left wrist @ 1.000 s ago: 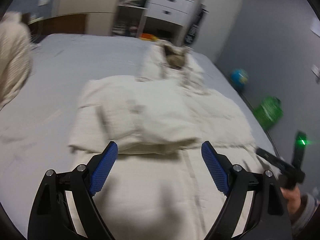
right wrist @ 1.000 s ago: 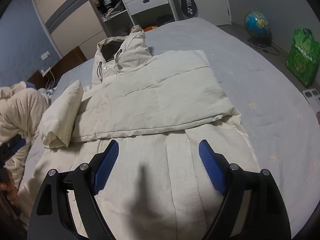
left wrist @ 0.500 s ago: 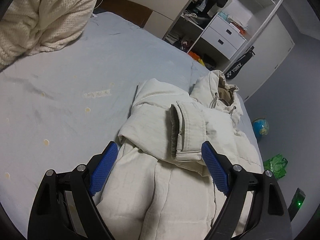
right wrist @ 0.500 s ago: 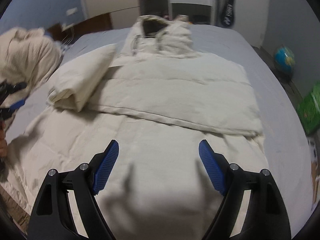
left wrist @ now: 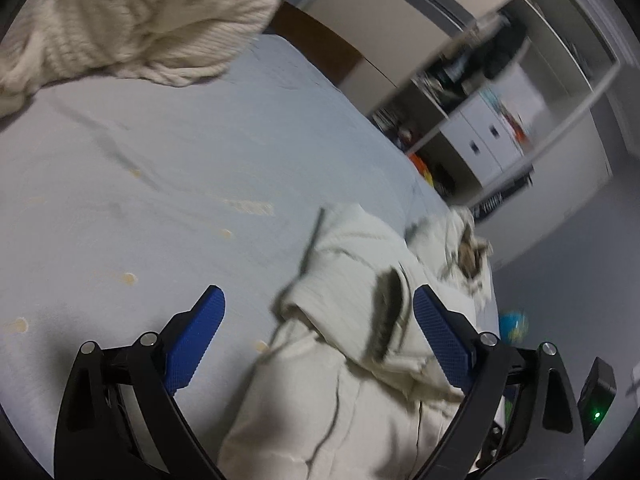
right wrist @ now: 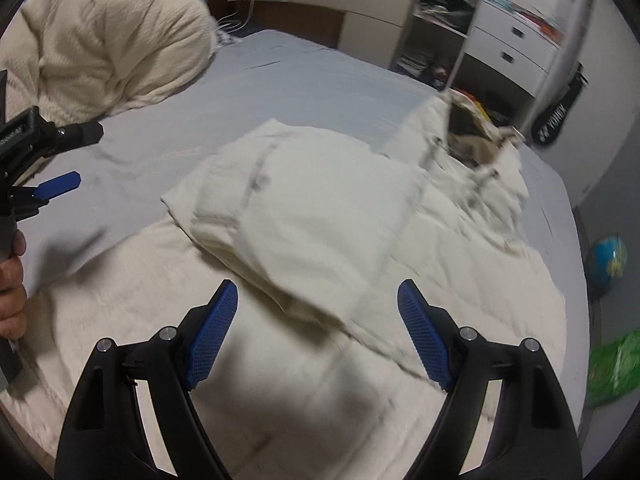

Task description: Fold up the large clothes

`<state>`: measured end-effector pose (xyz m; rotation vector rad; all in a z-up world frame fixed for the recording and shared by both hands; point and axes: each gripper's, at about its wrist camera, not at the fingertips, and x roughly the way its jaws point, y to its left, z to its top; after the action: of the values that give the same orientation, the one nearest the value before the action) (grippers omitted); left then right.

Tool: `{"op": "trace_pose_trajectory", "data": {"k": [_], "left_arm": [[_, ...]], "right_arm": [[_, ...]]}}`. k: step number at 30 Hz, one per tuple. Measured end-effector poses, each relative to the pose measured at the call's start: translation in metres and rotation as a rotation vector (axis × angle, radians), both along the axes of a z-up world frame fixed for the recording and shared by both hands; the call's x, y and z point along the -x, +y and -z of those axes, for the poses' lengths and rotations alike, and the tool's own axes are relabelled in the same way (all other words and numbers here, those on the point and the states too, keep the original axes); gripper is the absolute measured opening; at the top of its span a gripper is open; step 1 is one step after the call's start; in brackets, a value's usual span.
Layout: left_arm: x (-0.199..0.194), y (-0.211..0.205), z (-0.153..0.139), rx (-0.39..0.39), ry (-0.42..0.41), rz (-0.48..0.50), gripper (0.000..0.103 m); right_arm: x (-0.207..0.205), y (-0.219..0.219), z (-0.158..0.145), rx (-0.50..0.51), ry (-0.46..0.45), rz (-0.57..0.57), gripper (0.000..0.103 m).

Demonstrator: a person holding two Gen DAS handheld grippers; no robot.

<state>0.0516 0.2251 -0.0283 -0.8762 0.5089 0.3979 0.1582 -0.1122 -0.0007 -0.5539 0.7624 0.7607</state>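
Note:
A cream puffer jacket lies flat on the bed, its hood at the far end. One sleeve is folded in over the chest. My right gripper hovers over the jacket's lower half, open, with nothing between its blue pads. My left gripper hangs over the jacket's side edge, beside the folded sleeve. Its jaws are opening and hold nothing. The left gripper also shows at the left edge of the right wrist view, held by a hand.
The grey-blue bed sheet stretches left of the jacket. A cream knitted blanket is heaped at the head end. A wardrobe with white drawers stands beyond the bed. A globe and a green bag sit on the floor at right.
Both grippers swung left and rolled. The left one went from over the jacket's middle to its side edge, jaws a little wider. The right one moved towards the folded sleeve.

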Motion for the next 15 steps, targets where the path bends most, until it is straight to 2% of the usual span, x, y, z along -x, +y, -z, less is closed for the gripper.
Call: {"op": "trace_pose_trajectory", "data": {"k": [4,9,12,15], "left_arm": [[0.002,0.011,0.010,0.062,0.018,-0.039,0.091],[0.000,0.011,0.008,0.041,0.021,-0.023,0.091],[0.001,0.013,0.012,0.066,0.019,-0.025,0.091],[0.000,0.016,0.015,0.086,0.017,-0.036,0.091]], "right_arm": [[0.008,0.032,0.006,0.076,-0.031,-0.065,0.078],[0.022,0.071,0.028,0.213,-0.092,-0.148,0.078],[0.022,0.082,0.043,0.285,-0.131,-0.156,0.078],[0.018,0.085,0.049,0.299,-0.149,-0.132,0.078]]}}
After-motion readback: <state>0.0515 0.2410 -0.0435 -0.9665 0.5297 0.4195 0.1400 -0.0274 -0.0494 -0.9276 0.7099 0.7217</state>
